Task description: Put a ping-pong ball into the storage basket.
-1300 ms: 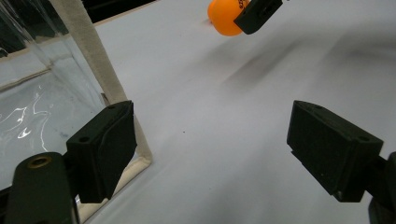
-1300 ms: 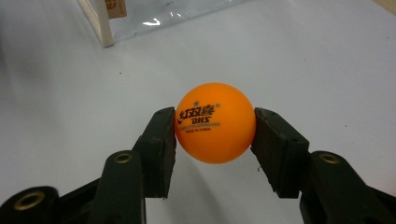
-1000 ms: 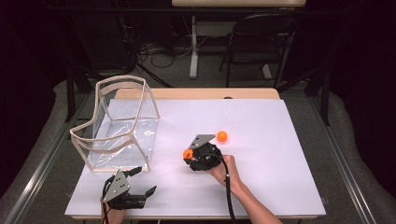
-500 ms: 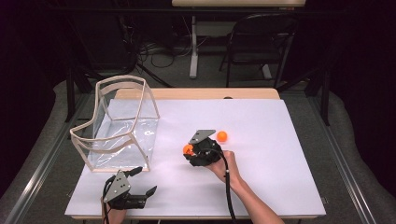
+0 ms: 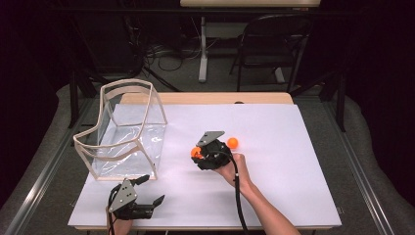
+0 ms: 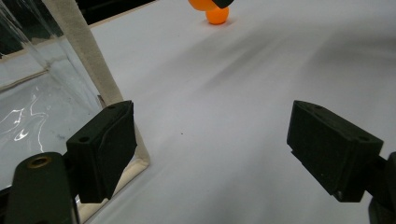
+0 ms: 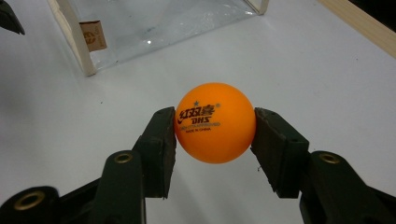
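From the high view, the right tongs (image 5: 196,152) sit mid-counter with an orange ball (image 5: 195,152) pinched at their tip, aimed toward the clear bag (image 5: 125,132) that stands upright with its cloth-trimmed mouth open to the top, likely so balls can be dropped in. A second orange ball (image 5: 232,142) lies on the white counter (image 5: 293,161) just beyond the right tongs, apart from them. The left tongs (image 5: 147,193) rest near the counter's front edge, just in front of the bag, probably parked out of the way.

In the left gripper view, the left tongs (image 6: 212,149) stand wide with nothing between them; the bag's trimmed corner (image 6: 88,60) rises just beside one jaw.

In the right gripper view, the right tongs (image 7: 215,133) clamp the printed ball (image 7: 215,123) at its widest part, both pads touching, which should keep a smooth sphere from slipping out. The bag (image 7: 154,23) lies ahead.
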Demonstrator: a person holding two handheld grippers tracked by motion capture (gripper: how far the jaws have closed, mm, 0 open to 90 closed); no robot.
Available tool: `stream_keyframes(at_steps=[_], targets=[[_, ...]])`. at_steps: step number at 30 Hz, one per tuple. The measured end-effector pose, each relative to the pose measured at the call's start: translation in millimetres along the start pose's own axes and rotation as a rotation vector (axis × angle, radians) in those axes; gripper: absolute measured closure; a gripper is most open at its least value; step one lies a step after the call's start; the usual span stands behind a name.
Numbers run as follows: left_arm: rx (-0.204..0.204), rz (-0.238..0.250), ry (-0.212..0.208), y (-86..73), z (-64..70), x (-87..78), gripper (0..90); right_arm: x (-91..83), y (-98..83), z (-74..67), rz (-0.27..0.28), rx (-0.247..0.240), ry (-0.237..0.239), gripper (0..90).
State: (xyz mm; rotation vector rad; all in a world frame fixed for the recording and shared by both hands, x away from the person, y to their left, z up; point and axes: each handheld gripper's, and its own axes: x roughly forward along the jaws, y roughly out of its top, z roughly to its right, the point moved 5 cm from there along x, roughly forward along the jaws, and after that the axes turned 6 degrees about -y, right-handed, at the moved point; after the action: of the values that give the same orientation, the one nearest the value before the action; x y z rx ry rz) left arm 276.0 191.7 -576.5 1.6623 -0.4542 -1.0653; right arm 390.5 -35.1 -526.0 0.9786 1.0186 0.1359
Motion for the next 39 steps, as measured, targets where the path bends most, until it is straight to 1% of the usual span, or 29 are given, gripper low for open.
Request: stream_keyframes(at_steps=[14,23,24,28,39], targets=[[0.003,0.000,-0.001,0.4,0.6,0.8,15.7,0.5,11.6,5.7,0.000,-0.001,-0.006,50.3],[0.001,0.001,-0.003,0.4,0.7,1.1,15.7,1.6,21.4,6.2,0.002,0.001,0.001,50.3],[-0.002,0.000,-0.004,0.3,1.0,1.2,15.7,1.6,22.6,6.7,0.003,-0.004,0.000,50.3],[0.000,0.001,-0.004,0.4,0.8,1.2,15.7,2.9,26.5,7.5,0.003,0.001,0.004,50.3],[-0.002,0.004,-0.002,0.3,0.3,0.5,15.7,5.0,34.1,9.3,-0.004,-0.004,0.009,50.3]])
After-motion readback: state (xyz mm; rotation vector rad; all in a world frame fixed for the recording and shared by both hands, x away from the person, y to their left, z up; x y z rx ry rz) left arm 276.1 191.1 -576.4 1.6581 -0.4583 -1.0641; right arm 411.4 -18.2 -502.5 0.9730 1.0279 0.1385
